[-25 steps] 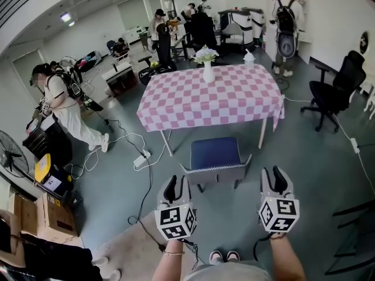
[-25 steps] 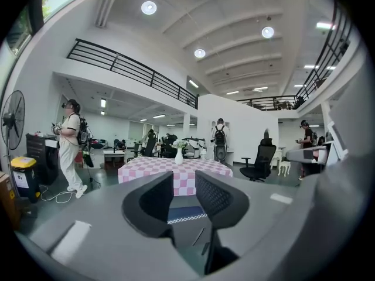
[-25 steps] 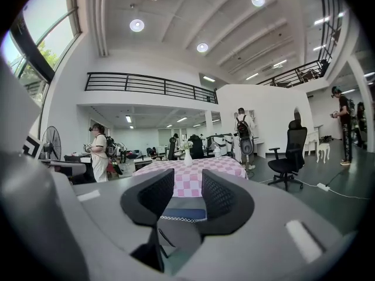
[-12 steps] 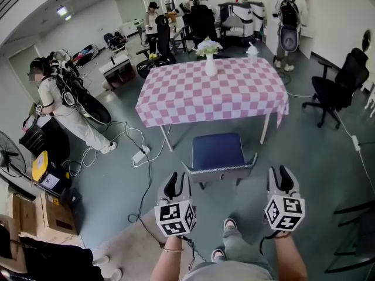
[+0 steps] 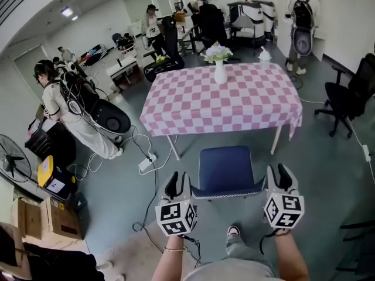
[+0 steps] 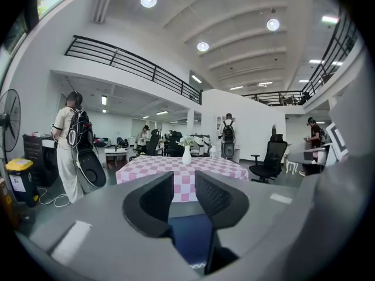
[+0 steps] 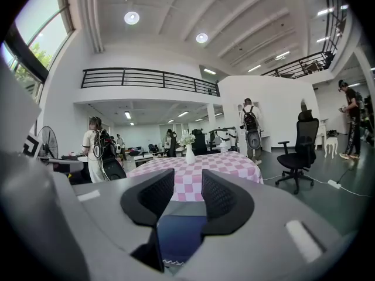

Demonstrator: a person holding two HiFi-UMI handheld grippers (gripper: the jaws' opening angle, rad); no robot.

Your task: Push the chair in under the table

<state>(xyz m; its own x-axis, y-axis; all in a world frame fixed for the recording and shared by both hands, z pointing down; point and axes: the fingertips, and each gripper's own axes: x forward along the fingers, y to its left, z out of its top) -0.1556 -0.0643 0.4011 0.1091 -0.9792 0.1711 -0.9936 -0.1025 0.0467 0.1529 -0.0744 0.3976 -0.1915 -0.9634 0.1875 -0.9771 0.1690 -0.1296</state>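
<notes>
The chair [image 5: 225,168] has a blue seat and a grey back rail and stands just in front of the table [image 5: 222,98], which wears a pink-and-white checked cloth. My left gripper [image 5: 176,179] is by the left end of the chair's back rail. My right gripper [image 5: 280,173] is just off the rail's right corner. Neither visibly touches the chair. Both stand open with nothing between the fingers. Through the gap of the left gripper [image 6: 184,186] I see the blue seat [image 6: 190,239] and the tablecloth [image 6: 146,167]. The right gripper [image 7: 188,186] frames the seat [image 7: 179,233] the same way.
A white vase of flowers [image 5: 219,63] stands on the table's far side. Cables and a power strip [image 5: 145,164] lie on the floor left of the chair. A person with a backpack [image 5: 70,110] stands at left, and a black office chair [image 5: 351,98] at right. My foot [image 5: 233,233] is behind the chair.
I have stepped toward the table. Both grippers moved forward from behind the chair to the two ends of its back rail. The chair itself looks unmoved.
</notes>
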